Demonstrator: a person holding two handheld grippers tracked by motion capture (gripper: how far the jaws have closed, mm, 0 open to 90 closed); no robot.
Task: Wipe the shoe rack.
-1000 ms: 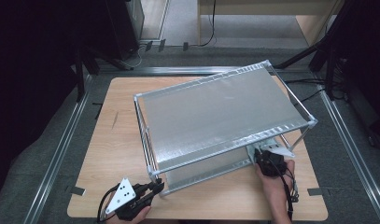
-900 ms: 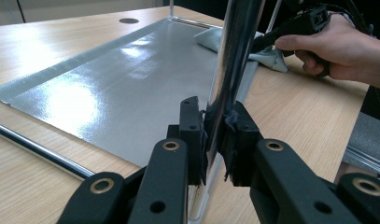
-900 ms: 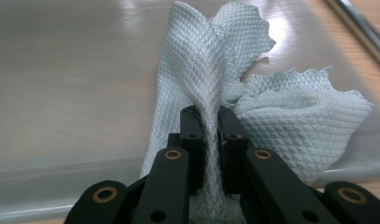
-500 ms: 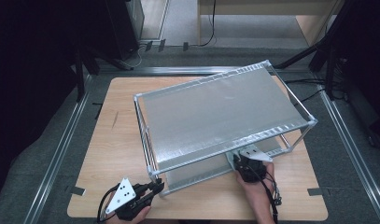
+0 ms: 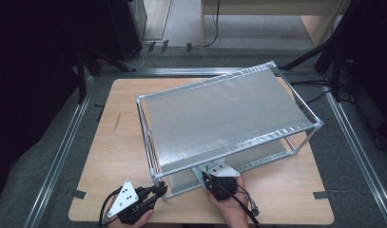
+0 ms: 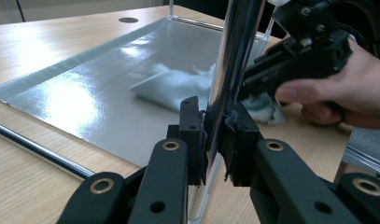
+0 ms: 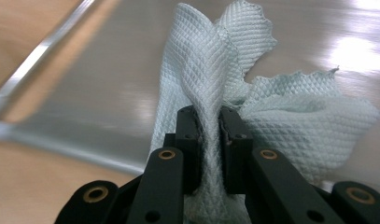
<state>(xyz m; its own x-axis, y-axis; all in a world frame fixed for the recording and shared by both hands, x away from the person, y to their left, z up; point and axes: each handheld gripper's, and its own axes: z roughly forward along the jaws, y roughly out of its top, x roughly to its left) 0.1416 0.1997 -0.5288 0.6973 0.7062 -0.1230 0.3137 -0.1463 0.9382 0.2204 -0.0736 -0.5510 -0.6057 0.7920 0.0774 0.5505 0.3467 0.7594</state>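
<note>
Silvery shelving is what we are wiping: a two-tier rack (image 5: 219, 114) on the wooden table (image 5: 115, 156). Our left gripper (image 6: 214, 135) is clamped on the rack's corner post (image 6: 232, 60) at seven o'clock, steadying it. Our right gripper (image 7: 207, 135) pinches the pale waffle cloth (image 7: 281, 107) tight between its jaws, resting on the lower shelf (image 6: 89, 93) near the six o'clock edge. We judge most of that shelf remains to wipe.
</note>
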